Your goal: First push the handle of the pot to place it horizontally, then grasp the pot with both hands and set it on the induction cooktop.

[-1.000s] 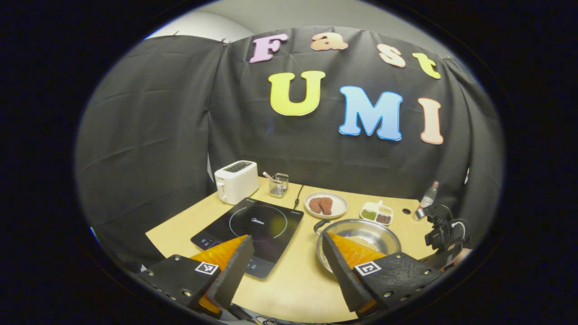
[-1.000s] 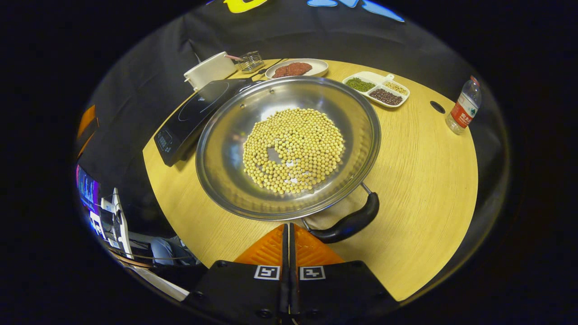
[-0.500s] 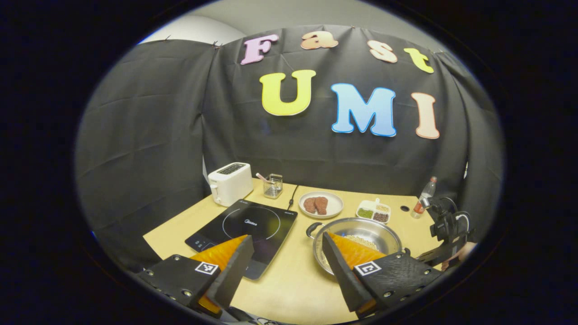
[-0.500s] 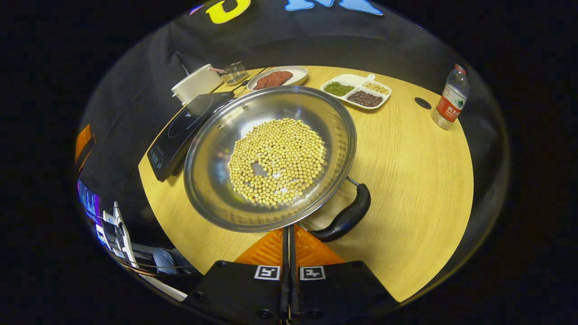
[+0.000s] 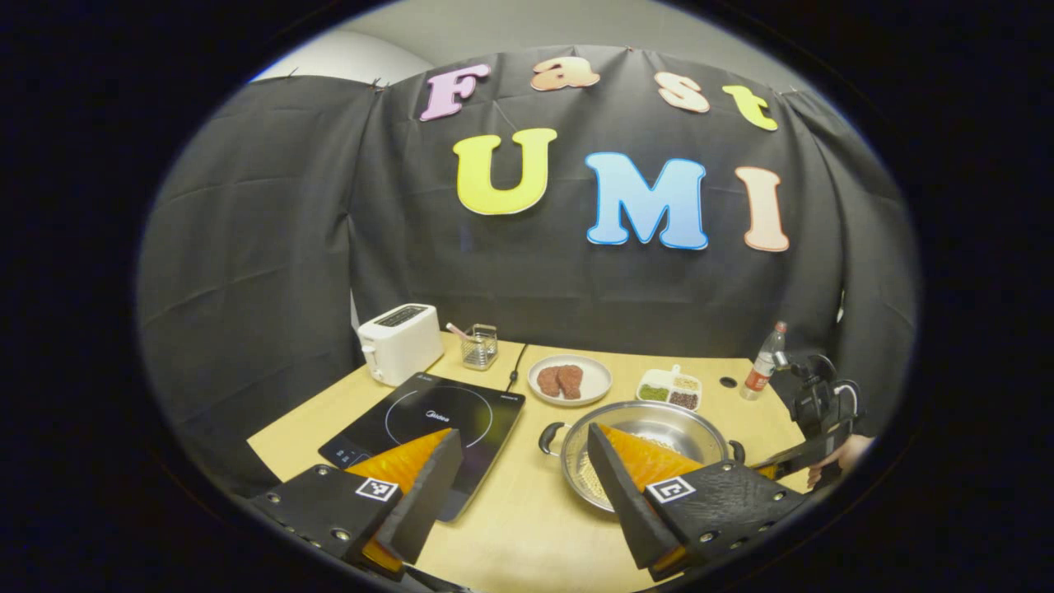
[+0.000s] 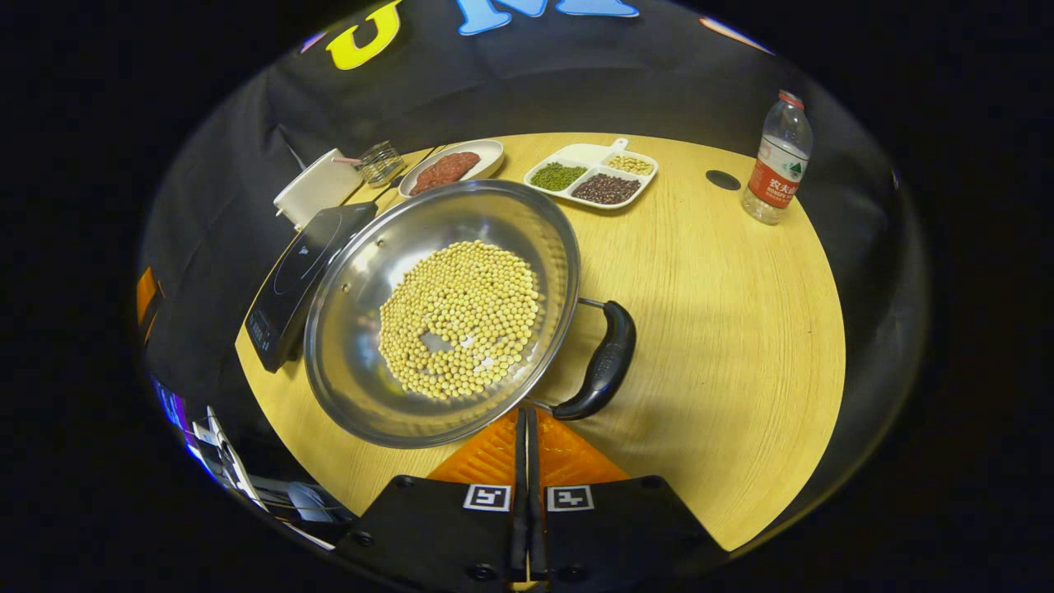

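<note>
Right claw [image 6: 527,416], fingers pressed together with nothing between them, tips at the near rim of the pot [image 6: 362,346], just beside the lower end of its black handle [image 6: 605,362]. Left claw [image 5: 519,461], fingers spread wide apart and holding nothing, raised over the near edge of the surface [image 5: 510,527].

Pot: a shallow steel pan holding a layer of yellow soybeans [image 6: 461,317], resting on the wooden surface just right of the induction cooktop [image 5: 424,420], not on it. In the left gripper view a second small black loop handle [image 5: 547,436] faces the cooktop, while the right claw, held in a hand [image 5: 836,457], reaches in at the pot's opposite side.

Behind the pot: a plate of reddish-brown patties [image 5: 568,380] and a divided white dish [image 6: 593,171] with green, dark and pale beans. At the far left stand a white toaster [image 5: 399,342] and a small wire basket [image 5: 479,346]; a water bottle [image 6: 774,161] stands at the far right.
</note>
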`<action>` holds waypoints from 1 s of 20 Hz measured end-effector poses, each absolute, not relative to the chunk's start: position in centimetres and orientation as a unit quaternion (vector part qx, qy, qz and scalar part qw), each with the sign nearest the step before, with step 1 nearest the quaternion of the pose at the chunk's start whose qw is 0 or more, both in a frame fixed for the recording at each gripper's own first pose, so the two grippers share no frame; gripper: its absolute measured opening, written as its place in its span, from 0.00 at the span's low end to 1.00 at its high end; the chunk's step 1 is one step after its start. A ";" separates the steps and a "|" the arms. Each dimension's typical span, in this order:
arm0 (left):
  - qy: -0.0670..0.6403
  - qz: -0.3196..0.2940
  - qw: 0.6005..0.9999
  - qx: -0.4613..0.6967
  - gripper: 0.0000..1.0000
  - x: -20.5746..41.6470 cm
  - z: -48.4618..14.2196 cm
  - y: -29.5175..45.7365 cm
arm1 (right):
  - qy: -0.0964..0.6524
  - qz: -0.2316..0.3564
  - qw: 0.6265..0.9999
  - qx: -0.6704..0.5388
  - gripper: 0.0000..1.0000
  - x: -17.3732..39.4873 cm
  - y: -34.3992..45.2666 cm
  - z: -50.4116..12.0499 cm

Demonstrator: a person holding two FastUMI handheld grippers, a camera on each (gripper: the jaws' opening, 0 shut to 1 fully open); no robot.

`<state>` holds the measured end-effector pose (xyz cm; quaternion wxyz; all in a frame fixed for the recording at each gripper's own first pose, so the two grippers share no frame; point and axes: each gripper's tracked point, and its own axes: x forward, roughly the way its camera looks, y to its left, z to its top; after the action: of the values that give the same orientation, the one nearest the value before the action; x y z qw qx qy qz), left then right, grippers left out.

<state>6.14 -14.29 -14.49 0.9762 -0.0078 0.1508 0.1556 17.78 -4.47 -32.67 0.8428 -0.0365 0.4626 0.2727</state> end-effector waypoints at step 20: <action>0.249 -0.004 0.964 -0.090 0.93 20.0 -26.1 -11.8 | 0.379 0.161 0.906 0.100 0.97 24.7 -5.6 -27.7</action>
<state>20.01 -11.85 -26.10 0.9644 -0.0895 0.2490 -0.0036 24.72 -5.58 -27.75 0.9060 0.1000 0.3785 0.1611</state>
